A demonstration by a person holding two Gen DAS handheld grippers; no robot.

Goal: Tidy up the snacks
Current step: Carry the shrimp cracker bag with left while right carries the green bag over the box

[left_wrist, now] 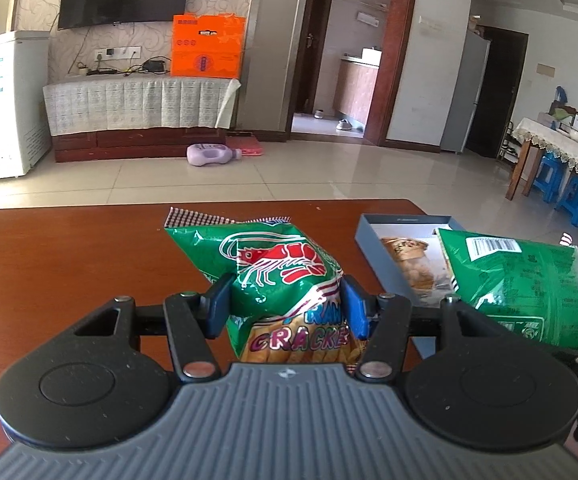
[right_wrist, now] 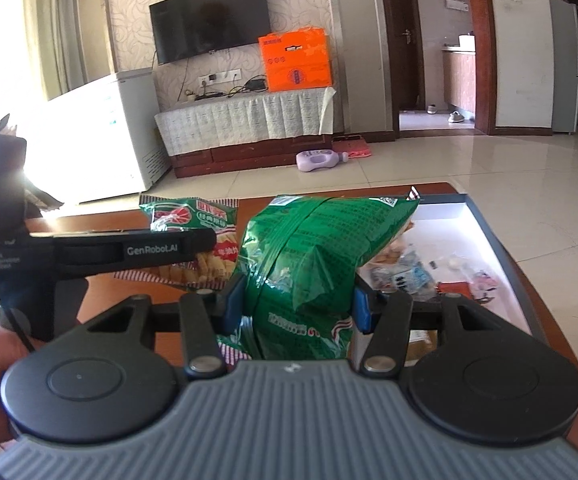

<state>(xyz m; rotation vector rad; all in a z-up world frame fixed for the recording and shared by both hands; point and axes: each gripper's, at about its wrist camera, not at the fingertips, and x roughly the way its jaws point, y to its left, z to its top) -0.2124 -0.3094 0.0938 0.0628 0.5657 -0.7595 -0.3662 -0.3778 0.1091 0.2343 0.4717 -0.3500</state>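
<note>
You are working over a brown surface [left_wrist: 69, 248] whose right side is carrying a shallow grey box [right_wrist: 501, 240], and that box looks like the place the snacks are meant to go: small wrapped packets [right_wrist: 409, 276] are already lying on its pale floor.

You are holding one green bag in each hand, both lifted clear of the surface. The right bag [right_wrist: 313, 256], back panel showing, is hanging at the box's left edge with its top corner reaching over the rim, so I judge you are bringing it in for a drop among the packets. The left bag [left_wrist: 277, 268], prawn picture facing up, is waiting just left of the box, well placed to follow without crowding the first.

Your right tongs [right_wrist: 299, 306] are pinching their bag around the middle, the blue pads denting the film on both sides; gripping at the waist is keeping the puffy ends from swinging. Your left tongs [left_wrist: 285, 306] are pinching their bag the same way, across its lower half, with the top fanning out toward the far edge.
</note>
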